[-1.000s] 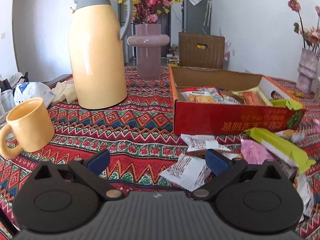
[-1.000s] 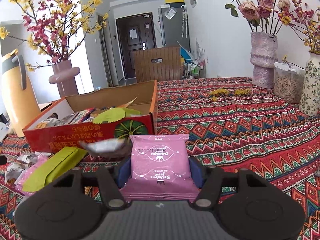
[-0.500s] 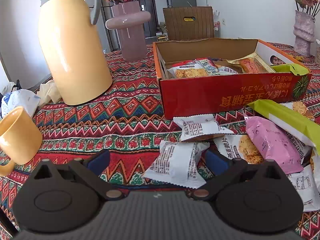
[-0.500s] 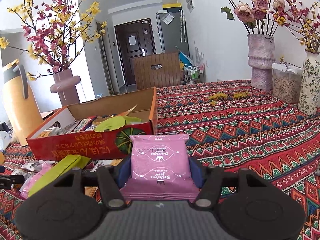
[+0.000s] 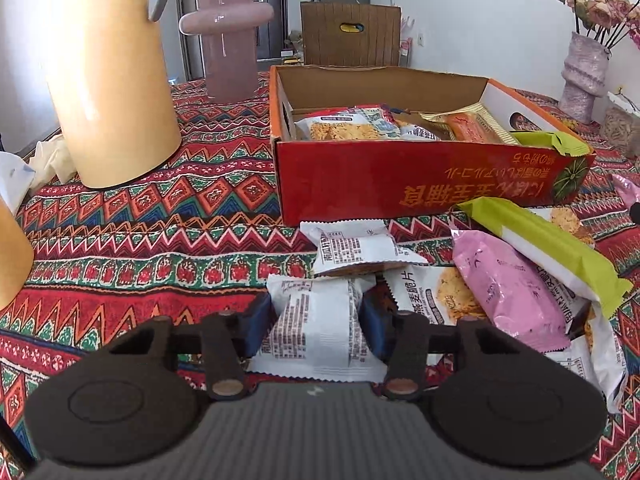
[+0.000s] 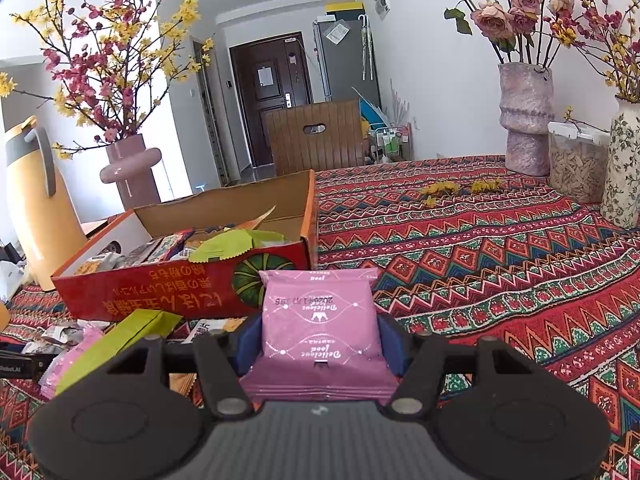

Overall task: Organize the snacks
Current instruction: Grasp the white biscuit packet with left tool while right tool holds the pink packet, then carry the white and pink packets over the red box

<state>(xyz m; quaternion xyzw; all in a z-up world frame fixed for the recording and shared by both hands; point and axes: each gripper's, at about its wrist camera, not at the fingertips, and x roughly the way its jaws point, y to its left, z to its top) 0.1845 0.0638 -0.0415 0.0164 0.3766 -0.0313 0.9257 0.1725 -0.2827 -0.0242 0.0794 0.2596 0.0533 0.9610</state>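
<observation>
A red cardboard box [image 5: 420, 184] with several snack packs inside stands on the patterned cloth. In front of it lies a heap of loose packs: white ones, a pink pack [image 5: 508, 292] and a green pack [image 5: 548, 248]. My left gripper [image 5: 318, 318] is closing its jaws, and its blue pads press both sides of a white snack pack [image 5: 316, 320] at the heap's near edge. In the right wrist view my right gripper [image 6: 320, 338] is shut on a pink snack pack [image 6: 320, 316], held just right of the box [image 6: 180, 284] corner.
A tall yellow thermos [image 5: 108, 80] and a pink vase [image 5: 228, 40] stand left of the box, a yellow mug [image 5: 10, 256] at the far left edge. Vases with flowers [image 6: 526, 120] and a clear jar [image 6: 576, 160] line the table's right side.
My left gripper moved forward and down to the heap, then its wide jaws came together on the white snack pack. My right gripper kept still with the pink pack.
</observation>
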